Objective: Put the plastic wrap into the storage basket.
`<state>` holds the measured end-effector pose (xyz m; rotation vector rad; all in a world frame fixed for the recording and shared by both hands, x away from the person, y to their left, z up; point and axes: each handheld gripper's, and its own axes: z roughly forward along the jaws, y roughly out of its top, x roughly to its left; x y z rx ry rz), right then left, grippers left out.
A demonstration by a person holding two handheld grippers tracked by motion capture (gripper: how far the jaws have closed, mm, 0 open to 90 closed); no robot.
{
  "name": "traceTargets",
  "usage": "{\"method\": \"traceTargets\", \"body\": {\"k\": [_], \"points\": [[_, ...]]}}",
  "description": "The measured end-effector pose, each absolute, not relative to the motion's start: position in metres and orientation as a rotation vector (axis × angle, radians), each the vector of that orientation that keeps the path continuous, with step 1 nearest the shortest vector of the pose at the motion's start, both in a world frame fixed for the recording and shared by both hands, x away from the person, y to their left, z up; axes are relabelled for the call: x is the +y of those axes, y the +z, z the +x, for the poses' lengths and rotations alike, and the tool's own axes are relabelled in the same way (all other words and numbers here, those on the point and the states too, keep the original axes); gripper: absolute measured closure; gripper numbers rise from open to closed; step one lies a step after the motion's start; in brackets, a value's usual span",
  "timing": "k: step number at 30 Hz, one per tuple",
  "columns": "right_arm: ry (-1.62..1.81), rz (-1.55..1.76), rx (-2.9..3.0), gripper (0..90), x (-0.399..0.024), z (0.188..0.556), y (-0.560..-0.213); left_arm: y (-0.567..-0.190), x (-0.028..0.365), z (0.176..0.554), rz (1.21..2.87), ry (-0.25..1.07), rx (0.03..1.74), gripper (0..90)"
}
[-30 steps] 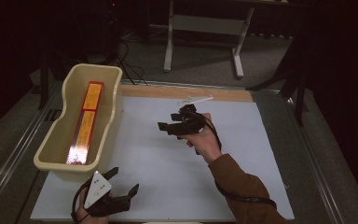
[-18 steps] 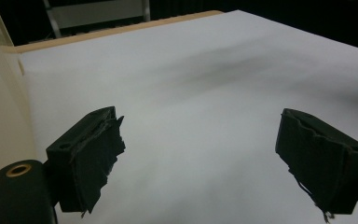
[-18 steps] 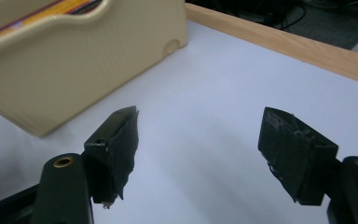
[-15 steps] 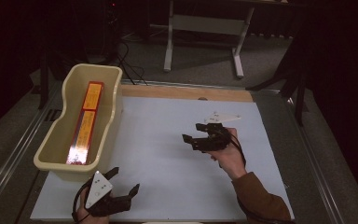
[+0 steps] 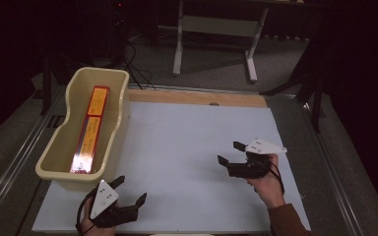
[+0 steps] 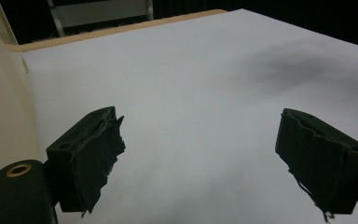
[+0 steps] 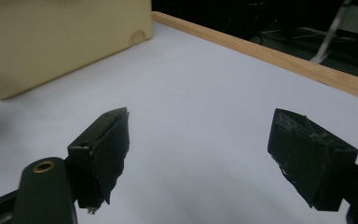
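A cream plastic tub (image 5: 59, 152) stands at the table's left, and a long orange and red box (image 5: 91, 129) lies lengthwise inside it. My left gripper (image 5: 131, 189) rests near the front edge, just right of the tub's near corner, open with nothing between its fingers. My right gripper (image 5: 230, 152) hovers over the right half of the white mat (image 5: 187, 142), open and holding nothing, pointing left. In the left gripper view the gripper (image 6: 200, 154) faces bare mat, with the tub's wall (image 6: 0, 116) at the left. The right gripper (image 7: 198, 149) looks across the mat toward the tub (image 7: 65, 37).
A wooden strip (image 5: 197, 97) borders the mat's far edge. Beyond the table stands a grey metal stand (image 5: 214, 29) on a dark floor. Metal rails (image 5: 24, 162) run along both sides of the table.
My right gripper has moved from the middle of the mat to the right and toward the near edge. The left gripper has stayed put.
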<state>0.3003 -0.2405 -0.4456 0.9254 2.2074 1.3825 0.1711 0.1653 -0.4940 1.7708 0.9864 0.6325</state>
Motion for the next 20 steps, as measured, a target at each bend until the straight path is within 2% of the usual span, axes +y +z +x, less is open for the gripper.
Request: {"method": "traceTargets", "body": {"k": [14,20], "points": [[1.396,0.938,2.169,21.5,-0.304,0.257,-0.478,-0.494,0.166,0.173,1.775,0.648,0.992,14.1],[1.377,0.931,2.188,22.5,-0.313,0.245,-0.488,-0.494,0.166,0.173,1.773,0.653,1.000,14.4]]}}
